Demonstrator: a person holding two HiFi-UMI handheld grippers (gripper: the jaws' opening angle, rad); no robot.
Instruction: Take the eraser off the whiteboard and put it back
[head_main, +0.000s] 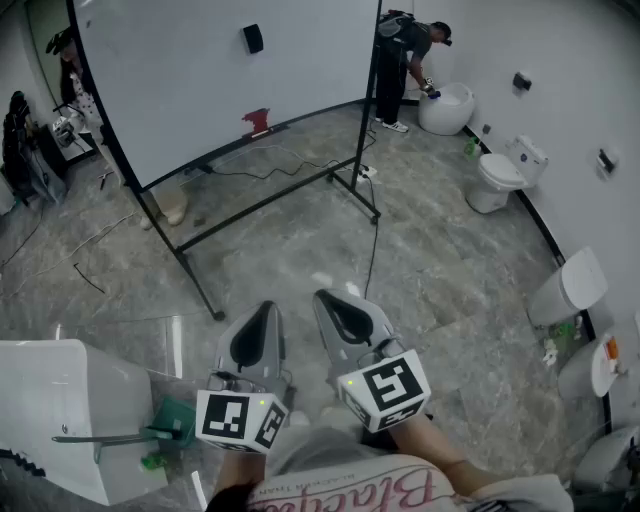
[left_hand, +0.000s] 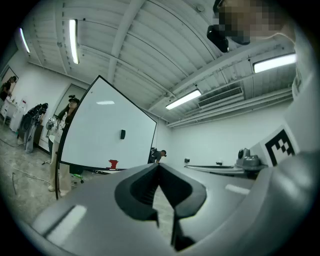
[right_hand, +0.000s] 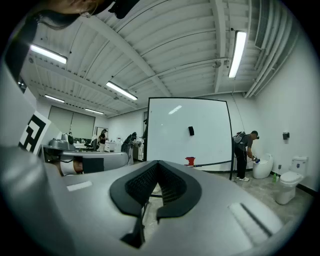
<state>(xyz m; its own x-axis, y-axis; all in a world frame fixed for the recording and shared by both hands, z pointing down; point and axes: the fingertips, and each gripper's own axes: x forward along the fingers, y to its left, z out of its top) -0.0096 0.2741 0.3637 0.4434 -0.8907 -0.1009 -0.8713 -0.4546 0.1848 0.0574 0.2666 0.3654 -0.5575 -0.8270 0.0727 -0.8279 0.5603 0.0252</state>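
Observation:
A small black eraser (head_main: 253, 39) clings high on the large whiteboard (head_main: 180, 80), which stands on a black frame several steps ahead. The eraser (left_hand: 122, 134) also shows in the left gripper view and the eraser (right_hand: 191, 131) in the right gripper view, far off. My left gripper (head_main: 268, 310) and right gripper (head_main: 322, 300) are held side by side low in the head view, both pointing toward the board. Each is shut with its tips meeting and nothing between them. A red object (head_main: 257, 121) sits on the board's tray.
A person (head_main: 400, 60) bends over a white toilet (head_main: 447, 108) at the back right. More toilets (head_main: 505, 172) line the right wall. A white fixture (head_main: 60, 415) stands at my lower left. Cables (head_main: 372, 240) trail across the marble floor near the board's feet. Other people stand behind the board's left side.

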